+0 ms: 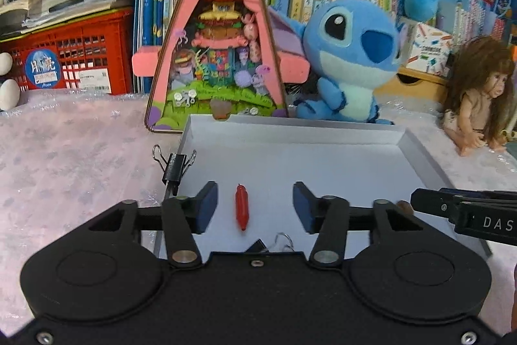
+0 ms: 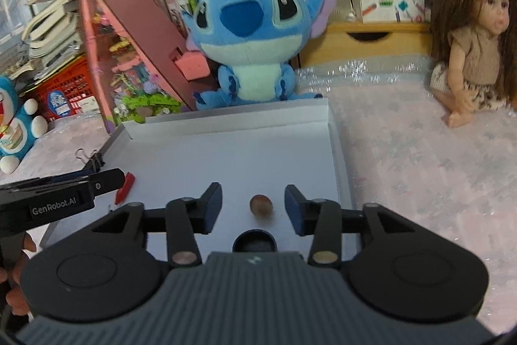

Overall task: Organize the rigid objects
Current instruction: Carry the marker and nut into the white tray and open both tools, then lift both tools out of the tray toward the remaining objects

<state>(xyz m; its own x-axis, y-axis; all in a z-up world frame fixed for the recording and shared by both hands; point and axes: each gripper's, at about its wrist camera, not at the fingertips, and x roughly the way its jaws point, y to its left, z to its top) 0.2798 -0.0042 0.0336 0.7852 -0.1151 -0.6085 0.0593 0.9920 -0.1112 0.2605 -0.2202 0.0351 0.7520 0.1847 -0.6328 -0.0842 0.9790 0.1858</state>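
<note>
A shallow white box lid [image 1: 290,126] [image 2: 226,115] lies on the pink cloth. A small red chilli-shaped piece [image 1: 242,206] [image 2: 124,188] rests on its floor between the pads of my left gripper [image 1: 255,206], which is open and clear of it. A brown nut [image 2: 261,206] lies on the lid floor between the pads of my right gripper [image 2: 253,204], also open and not touching it. A black cap [image 2: 254,241] sits just below the nut. A black binder clip [image 1: 174,165] [image 2: 92,162] grips the lid's left rim; another clip [image 1: 258,246] peeks out below the chilli.
A blue plush [image 1: 349,60] [image 2: 252,41] and a pink triangular diorama [image 1: 219,37] [image 2: 135,54] stand right behind the lid. A doll [image 1: 478,92] [image 2: 475,47] sits to the right. Red crate [image 1: 64,57] and bookshelves lie beyond.
</note>
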